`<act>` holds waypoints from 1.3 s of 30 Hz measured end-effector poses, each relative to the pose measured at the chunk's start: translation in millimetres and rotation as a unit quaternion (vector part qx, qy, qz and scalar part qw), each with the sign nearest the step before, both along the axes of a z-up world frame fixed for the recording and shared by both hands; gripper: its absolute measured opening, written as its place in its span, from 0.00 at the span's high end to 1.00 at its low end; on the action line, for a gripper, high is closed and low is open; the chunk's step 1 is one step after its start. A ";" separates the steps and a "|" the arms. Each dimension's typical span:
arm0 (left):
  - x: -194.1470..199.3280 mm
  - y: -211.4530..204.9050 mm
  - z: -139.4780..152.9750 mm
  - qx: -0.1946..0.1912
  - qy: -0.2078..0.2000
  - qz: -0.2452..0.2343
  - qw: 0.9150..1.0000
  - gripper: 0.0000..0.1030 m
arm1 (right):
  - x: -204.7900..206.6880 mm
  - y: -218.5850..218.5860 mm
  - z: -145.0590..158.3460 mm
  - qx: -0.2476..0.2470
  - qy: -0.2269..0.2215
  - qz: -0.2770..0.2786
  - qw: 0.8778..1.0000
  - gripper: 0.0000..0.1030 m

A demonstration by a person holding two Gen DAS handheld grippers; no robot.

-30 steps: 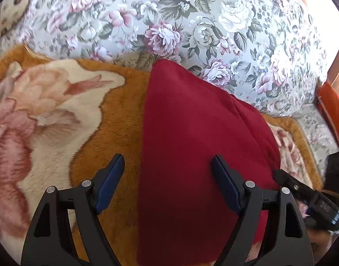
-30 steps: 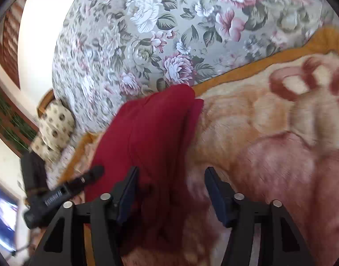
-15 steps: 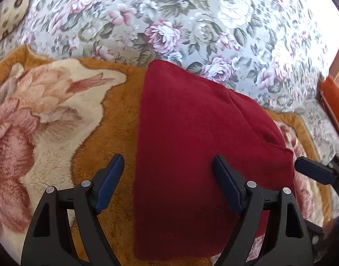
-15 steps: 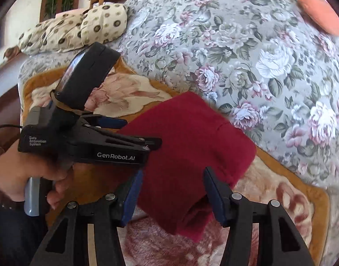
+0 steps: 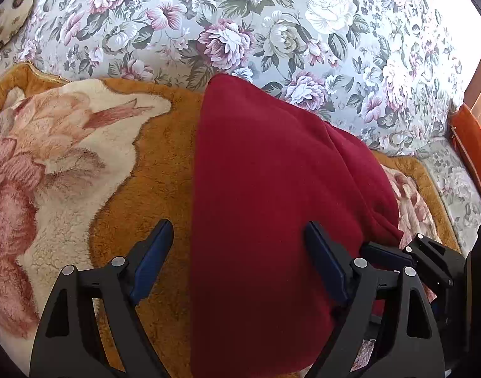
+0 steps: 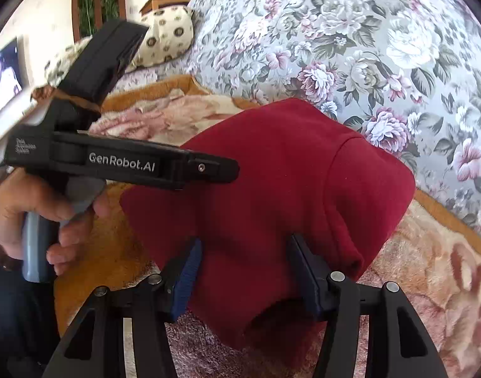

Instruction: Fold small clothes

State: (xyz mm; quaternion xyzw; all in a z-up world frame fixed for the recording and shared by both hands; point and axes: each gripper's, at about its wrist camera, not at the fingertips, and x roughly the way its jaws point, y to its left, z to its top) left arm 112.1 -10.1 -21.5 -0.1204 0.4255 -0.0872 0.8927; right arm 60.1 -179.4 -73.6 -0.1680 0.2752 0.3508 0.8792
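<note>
1. Since the earlier frames, the right gripper [image 6: 243,267] has been rolled upright and carried across to the near edge of the red garment [image 6: 272,195]; the left gripper [image 5: 237,261] has hardly shifted, and its jaws are opening.
2. Left gripper state: jaws spread wide, nothing pinched. One finger stands over the brown plush blanket [image 5: 146,195], the other over the red cloth, so the garment's left edge lies between them, untouched as far as can be seen.
3. Right gripper state: jaws partly spread over the garment's near hem. Cloth lies between the pads, but a firm pinch is not evident.
4. Garment location: folded flat on the blanket, its far end resting against the floral cushion [image 5: 272,31].
5. Recommended procedure (judged, not observed): the near edge should be gripped at two matching points, lifted evenly, and laid onto the far edge, so that no crease is dragged in. The protruding sleeve end [image 6: 353,261] should be tucked first.
</note>
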 end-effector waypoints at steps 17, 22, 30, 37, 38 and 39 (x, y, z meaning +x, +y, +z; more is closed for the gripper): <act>5.3 1.0 -3.7 0.000 0.006 0.005 1.000 0.07 | -1.5 0.1 -3.0 0.002 -0.011 -0.001 1.000 0.45; 13.3 6.3 -11.7 -0.026 0.035 0.022 0.999 0.00 | 1.3 -1.4 -3.9 0.007 -0.007 0.000 1.000 0.45; 2.9 -1.6 10.1 0.043 -0.024 0.009 0.999 0.00 | -3.4 1.6 0.0 0.001 -0.009 -0.014 1.000 0.46; -48.9 32.6 42.2 -0.029 -0.031 0.057 0.997 0.01 | -41.1 -38.1 16.1 0.081 0.091 -0.149 0.981 0.46; -54.6 33.8 43.1 -0.037 -0.015 0.049 0.998 0.01 | -51.7 -45.4 18.2 0.086 0.104 -0.185 0.973 0.46; -65.7 32.2 45.0 -0.030 -0.002 0.030 0.999 0.01 | -62.7 -50.8 21.0 0.098 0.108 -0.206 0.968 0.46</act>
